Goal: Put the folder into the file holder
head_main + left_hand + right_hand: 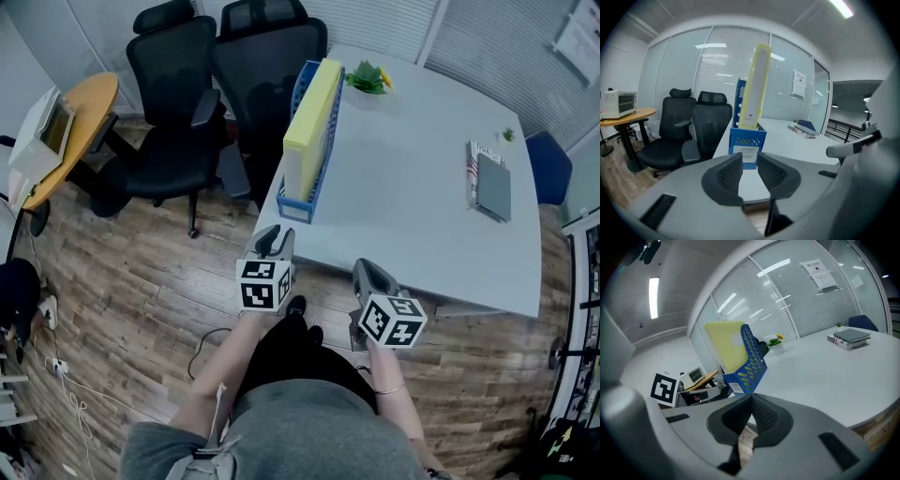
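The yellow folder (pixel 314 112) stands on edge inside the blue file holder (pixel 302 204) at the left side of the white table (pixel 422 187). Both grippers hang off the table's near edge, in front of the person's body. My left gripper (pixel 272 242) points at the holder's front end; in the left gripper view its jaws (pixel 750 161) stand apart with nothing between them, the holder (pixel 747 140) and folder (pixel 754 89) straight ahead. My right gripper (pixel 370 275) has its jaws (pixel 751 401) closed together, empty, with the holder (pixel 752 364) and folder (pixel 724 345) ahead to its left.
A stack of books (pixel 489 178) lies at the table's right, a small potted plant (pixel 367 78) at its far end. Two black office chairs (pixel 178 103) stand left of the table, a round wooden table (pixel 56 131) farther left, a blue chair (pixel 548 164) at right.
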Demonstrator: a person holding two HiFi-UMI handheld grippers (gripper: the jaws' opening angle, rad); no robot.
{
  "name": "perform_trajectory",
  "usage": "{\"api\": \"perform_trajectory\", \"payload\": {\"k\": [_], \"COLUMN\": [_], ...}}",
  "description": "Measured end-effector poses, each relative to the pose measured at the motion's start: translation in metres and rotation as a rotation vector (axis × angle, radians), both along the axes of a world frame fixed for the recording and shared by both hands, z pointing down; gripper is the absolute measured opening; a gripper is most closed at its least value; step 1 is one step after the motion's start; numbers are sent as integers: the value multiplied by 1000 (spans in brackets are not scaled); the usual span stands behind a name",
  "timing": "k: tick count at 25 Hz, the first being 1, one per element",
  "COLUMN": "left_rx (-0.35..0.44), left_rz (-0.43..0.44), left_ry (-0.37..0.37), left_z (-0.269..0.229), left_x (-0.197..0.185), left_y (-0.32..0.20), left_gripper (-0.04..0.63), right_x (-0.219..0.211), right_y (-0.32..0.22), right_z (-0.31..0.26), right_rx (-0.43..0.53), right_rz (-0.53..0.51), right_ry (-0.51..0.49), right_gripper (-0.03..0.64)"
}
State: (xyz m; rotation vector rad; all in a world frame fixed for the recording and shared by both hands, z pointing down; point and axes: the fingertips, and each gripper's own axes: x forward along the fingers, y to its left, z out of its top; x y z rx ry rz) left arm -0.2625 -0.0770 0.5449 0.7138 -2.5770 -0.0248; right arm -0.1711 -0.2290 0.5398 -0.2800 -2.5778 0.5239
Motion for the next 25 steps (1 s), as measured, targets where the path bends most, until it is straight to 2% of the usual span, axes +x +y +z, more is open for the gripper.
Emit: {"api": "perform_trajectory", "payload": {"k": [4,8,17,25], "left_rx": [-7,-16,40,53], "left_rz": [21,28,27,37], "left_ry": [15,11,18,26], "left_z": [6,8,1,0], "left_x": [15,27,38,46], "left_y": [4,11,17,21], "left_gripper": [64,40,38,38], "right_x": [1,4,7,11], "right_y": [6,13,18,16], "right_z": [-5,-7,-9,-8], "right_rx": [10,26,73,94], "right_rz": [-16,-34,-51,-38], "right_ry": [-17,-32,-37,-32], "right_gripper": [5,5,3,3]}}
